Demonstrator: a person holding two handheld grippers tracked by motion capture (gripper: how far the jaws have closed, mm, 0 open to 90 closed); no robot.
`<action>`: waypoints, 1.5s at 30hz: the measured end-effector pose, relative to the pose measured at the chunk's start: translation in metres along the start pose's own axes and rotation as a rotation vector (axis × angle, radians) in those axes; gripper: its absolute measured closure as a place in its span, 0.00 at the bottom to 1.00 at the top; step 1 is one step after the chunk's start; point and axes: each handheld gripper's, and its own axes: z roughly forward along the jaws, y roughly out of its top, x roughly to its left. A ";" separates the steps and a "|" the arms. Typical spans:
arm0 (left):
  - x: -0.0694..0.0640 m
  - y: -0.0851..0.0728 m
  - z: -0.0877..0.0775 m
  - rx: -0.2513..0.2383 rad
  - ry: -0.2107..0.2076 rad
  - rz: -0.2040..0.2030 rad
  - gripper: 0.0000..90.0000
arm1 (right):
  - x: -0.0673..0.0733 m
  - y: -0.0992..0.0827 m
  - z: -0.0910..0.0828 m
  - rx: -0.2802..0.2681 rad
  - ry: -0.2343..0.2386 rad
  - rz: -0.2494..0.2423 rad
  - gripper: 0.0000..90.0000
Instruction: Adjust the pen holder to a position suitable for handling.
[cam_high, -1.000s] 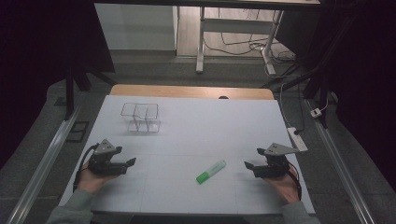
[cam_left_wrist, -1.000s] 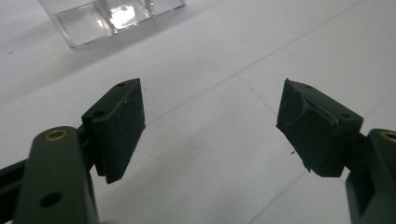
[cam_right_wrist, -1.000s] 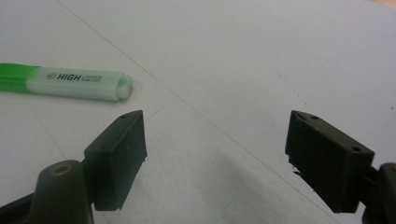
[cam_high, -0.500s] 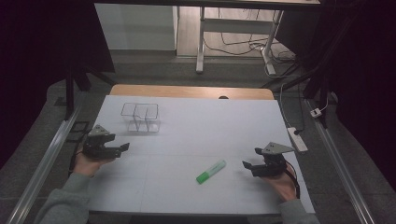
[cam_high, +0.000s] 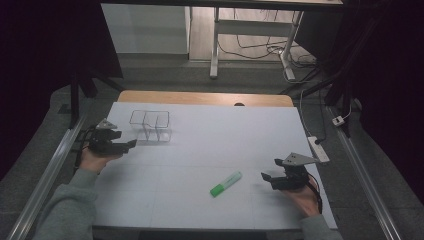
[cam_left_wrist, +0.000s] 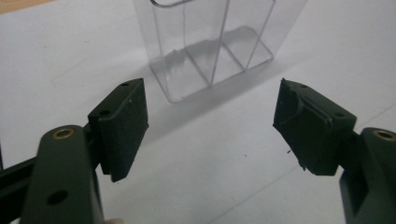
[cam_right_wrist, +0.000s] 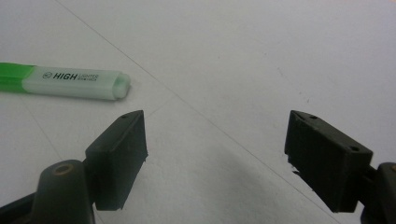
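Two tools, left (cam_left_wrist: 210, 126) and right (cam_right_wrist: 215, 154), gape wide; one highlighter (cam_high: 225, 183), one clear organizer (cam_high: 150, 125).

White table (cam_high: 210, 145) — power strip (cam_high: 318, 149) beside it.

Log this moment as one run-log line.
left claw: open, facing clear organizer, apart | right claw: open, near green highlighter, not touching | highlighter flat on table

White-topped table (cam_high: 215, 125), wooden far edge. Grey floor (cam_high: 165, 75) beyond, white desk legs (cam_high: 215, 45), loose cables (cam_high: 260, 47). Power strip (cam_high: 318, 148) beside table. Dark surrounds; dim light.
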 end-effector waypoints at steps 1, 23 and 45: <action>0.002 0.001 0.001 0.004 0.004 0.000 0.29 | 0.000 0.000 0.000 0.002 -0.003 -0.001 0.22; 0.037 0.011 0.021 0.019 0.050 -0.040 0.53 | -0.002 -0.002 -0.003 -0.006 -0.014 0.008 0.23; 0.047 0.028 0.037 -0.011 0.028 -0.030 0.99 | -0.002 -0.001 -0.004 -0.011 -0.024 -0.002 0.23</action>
